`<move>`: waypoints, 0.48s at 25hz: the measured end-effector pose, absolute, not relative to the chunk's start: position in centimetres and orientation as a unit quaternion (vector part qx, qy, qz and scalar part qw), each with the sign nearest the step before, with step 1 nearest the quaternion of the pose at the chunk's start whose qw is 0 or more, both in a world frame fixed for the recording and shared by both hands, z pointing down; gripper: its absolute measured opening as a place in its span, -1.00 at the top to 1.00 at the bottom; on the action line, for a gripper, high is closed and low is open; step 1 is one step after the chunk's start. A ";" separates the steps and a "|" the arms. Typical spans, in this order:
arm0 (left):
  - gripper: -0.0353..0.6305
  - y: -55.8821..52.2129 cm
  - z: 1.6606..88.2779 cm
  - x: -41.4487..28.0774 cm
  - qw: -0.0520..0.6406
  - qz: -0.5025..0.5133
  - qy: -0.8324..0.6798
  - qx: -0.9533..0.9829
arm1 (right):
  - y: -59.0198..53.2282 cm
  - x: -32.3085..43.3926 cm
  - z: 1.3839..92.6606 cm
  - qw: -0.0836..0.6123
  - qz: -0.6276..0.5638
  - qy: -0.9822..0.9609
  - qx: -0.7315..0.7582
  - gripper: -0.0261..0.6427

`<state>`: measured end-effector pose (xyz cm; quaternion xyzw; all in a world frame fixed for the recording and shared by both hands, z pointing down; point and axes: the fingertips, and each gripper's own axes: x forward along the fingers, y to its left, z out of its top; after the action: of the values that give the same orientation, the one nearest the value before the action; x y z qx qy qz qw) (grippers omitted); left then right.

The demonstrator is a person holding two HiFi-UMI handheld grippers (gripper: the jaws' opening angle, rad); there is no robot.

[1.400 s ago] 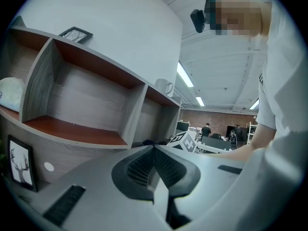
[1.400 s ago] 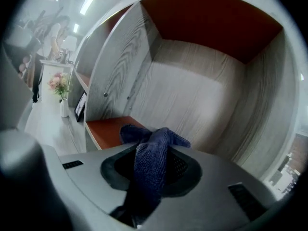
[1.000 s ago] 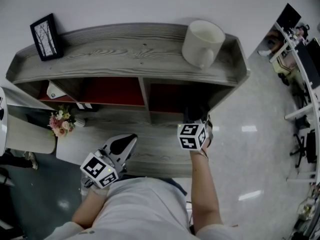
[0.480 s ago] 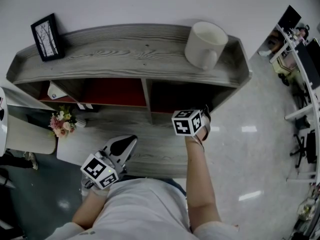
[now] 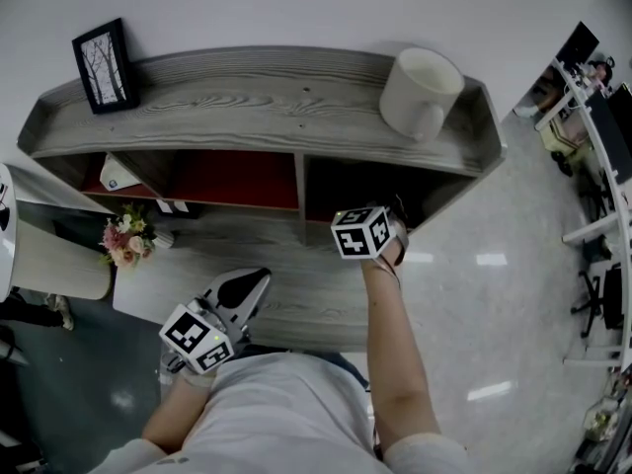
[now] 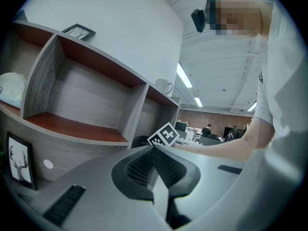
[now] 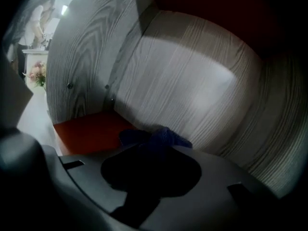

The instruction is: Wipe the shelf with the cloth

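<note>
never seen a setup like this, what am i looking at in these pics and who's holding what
There is no robot here: a person holds a two-jaw tool in each hand. The head view comes from a camera on the person's head, looking down at a grey wooden shelf. A mug and a picture frame stand on top of it, and flowers stand lower left. The two gripper views come from a camera riding on each tool, looking along its jaws. The left tool is shut on nothing and sits near the person's body. The right tool is shut on a dark blue cloth and reaches into the shelf's right-hand compartment, just over its red board.
</note>
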<state>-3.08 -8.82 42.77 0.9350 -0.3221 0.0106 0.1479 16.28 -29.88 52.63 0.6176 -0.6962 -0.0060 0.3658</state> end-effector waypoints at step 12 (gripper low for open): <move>0.85 -8.3 42.9 -4.9 0.154 0.004 -0.333 0.930 | -29.7 9.3 52.6 0.357 -0.032 -0.747 0.559 0.66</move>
<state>-4.88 -8.29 42.87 0.9302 -0.3332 0.0039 0.1537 9.35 -29.65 52.64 0.5592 -0.7475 -0.0323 0.3571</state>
